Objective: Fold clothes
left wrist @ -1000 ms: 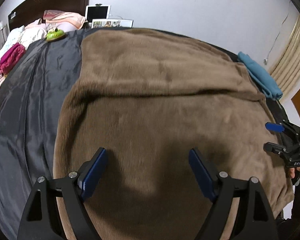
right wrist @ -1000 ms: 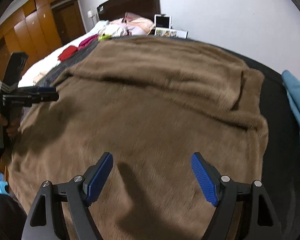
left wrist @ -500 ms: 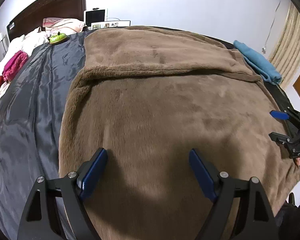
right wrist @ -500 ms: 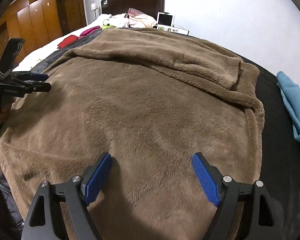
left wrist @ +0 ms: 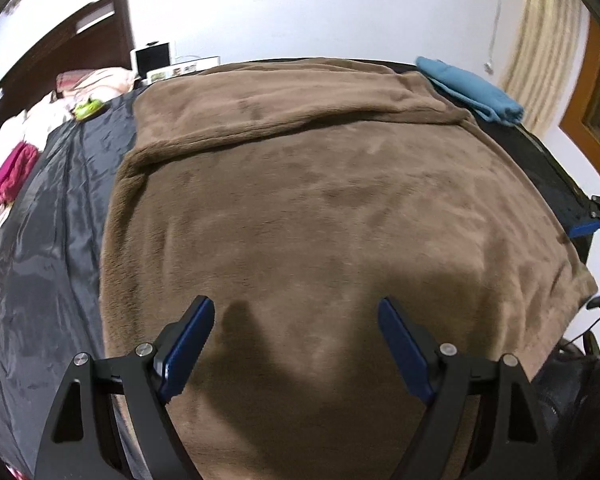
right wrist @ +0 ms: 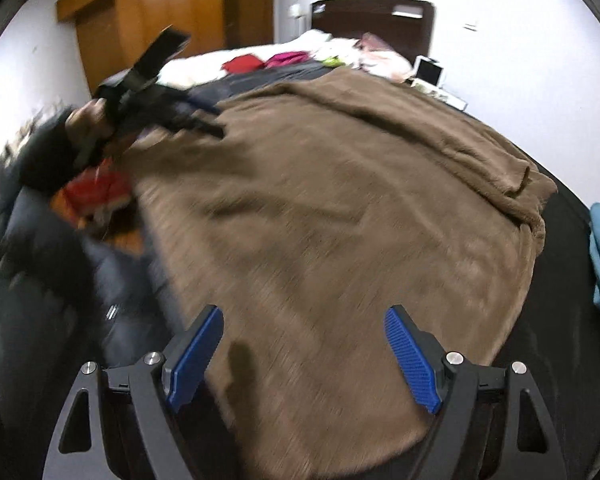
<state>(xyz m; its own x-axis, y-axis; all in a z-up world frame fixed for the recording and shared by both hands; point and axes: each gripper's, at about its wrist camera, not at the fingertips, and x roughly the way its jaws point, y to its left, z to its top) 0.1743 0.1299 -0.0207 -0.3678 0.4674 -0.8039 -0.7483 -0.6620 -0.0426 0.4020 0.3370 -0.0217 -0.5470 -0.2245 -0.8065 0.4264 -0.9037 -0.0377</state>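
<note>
A large brown fleece cloth (left wrist: 320, 208) lies spread across the bed, its far part folded over on itself. My left gripper (left wrist: 294, 302) hangs open above the cloth's near left part, with nothing between its blue pads. My right gripper (right wrist: 304, 312) is open too, above the near right corner of the brown cloth (right wrist: 340, 208), which is blurred in this view. In the right wrist view a hand in a dark sleeve holds the left gripper (right wrist: 218, 122) over the cloth's left edge. One blue finger (left wrist: 584, 227) of the right gripper shows at the frame's right edge.
A dark sheet (left wrist: 52, 240) covers the bed left of the cloth. A folded blue towel (left wrist: 468, 92) lies at the far right corner. Pink and red clothes (left wrist: 14, 168) and pillows pile up by the headboard. A wooden wardrobe (right wrist: 140, 12) lines the wall; something red (right wrist: 96, 192) lies low beside the bed.
Both views have rolled and shifted sideways. The right gripper has slid toward the cloth's near right corner. The left gripper now shows higher and nearer in the right view. Both stay open.
</note>
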